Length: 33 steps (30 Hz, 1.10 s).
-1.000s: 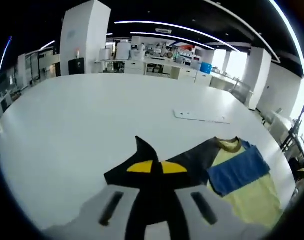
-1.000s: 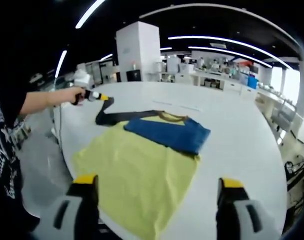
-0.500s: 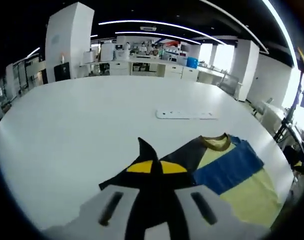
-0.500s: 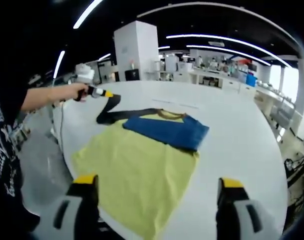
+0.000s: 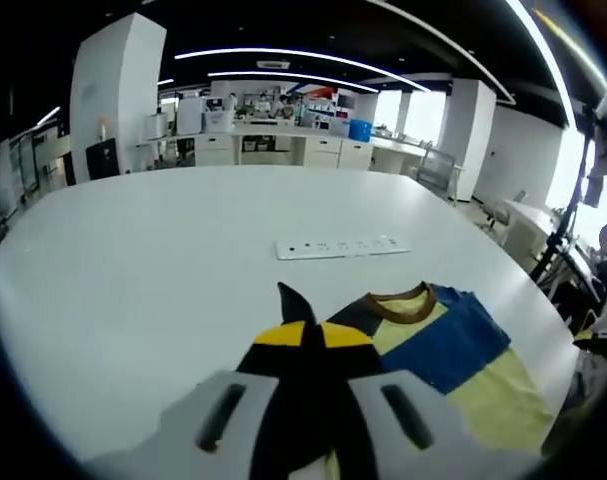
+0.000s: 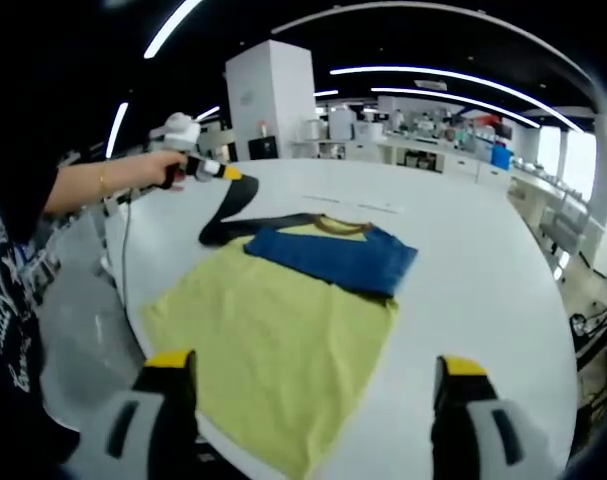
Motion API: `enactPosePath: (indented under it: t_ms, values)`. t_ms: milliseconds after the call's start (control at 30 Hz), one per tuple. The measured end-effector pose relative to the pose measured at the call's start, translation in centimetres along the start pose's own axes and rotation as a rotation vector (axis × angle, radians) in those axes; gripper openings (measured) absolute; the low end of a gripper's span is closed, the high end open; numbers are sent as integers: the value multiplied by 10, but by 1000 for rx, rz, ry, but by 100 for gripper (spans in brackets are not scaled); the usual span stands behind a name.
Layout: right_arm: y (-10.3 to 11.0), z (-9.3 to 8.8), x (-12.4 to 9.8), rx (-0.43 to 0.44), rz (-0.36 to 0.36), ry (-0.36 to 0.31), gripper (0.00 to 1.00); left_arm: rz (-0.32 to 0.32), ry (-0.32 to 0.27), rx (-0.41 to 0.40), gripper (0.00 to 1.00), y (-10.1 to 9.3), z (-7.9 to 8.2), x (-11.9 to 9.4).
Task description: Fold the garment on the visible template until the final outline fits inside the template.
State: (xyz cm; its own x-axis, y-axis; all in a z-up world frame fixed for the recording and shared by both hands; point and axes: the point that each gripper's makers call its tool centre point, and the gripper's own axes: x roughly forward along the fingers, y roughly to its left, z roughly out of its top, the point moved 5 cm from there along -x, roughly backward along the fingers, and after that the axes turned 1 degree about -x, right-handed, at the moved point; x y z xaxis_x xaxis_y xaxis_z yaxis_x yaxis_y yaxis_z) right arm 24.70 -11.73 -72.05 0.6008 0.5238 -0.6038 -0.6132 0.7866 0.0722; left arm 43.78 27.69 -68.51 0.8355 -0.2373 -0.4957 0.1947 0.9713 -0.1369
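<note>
Your left gripper point(image 5: 303, 335) is pinching the garment's black sleeve point(image 5: 293, 305), lifting it limp above the white table point(image 5: 133, 260); keep gripping near that cuff. Your right gripper point(image 6: 308, 375) is hanging with jaws apart over the soft yellow garment point(image 6: 273, 350) spread flat.

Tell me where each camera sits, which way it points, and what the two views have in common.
Left gripper view: rides the left gripper, low over the white table, facing the lab; its jaws pinch the shirt's black sleeve.
Right gripper view: rides the open right gripper at the table edge, facing the yellow shirt; the person's forearm shows.
Shared: shirt, folded blue sleeve, table.
</note>
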Motion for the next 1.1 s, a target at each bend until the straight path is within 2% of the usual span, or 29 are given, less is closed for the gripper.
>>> enactPosePath:
  t_ms: [100,233,300,667,933,1100]
  values:
    - [0,-1,0,2,-1,4,100,-16,-12,2,1,-8,4,4]
    - [-1,-3,0,1,-3,9,100,-39,-2,51,1,-19,5,9]
    - [-1,-4,-1,-2,-4,14,100,-52,-3,42,1,-22,6,11]
    - [-1,-5,-2,-3,-8,24,100,-94,-67,55,1,-51,26,27]
    - [-2,-7,-3,-3,-11,31,100,-120,-84,82,1,-76,29,35]
    - [0,-9,-1,0,-7,41,100,-147,-89,86,1,-100,25,42]
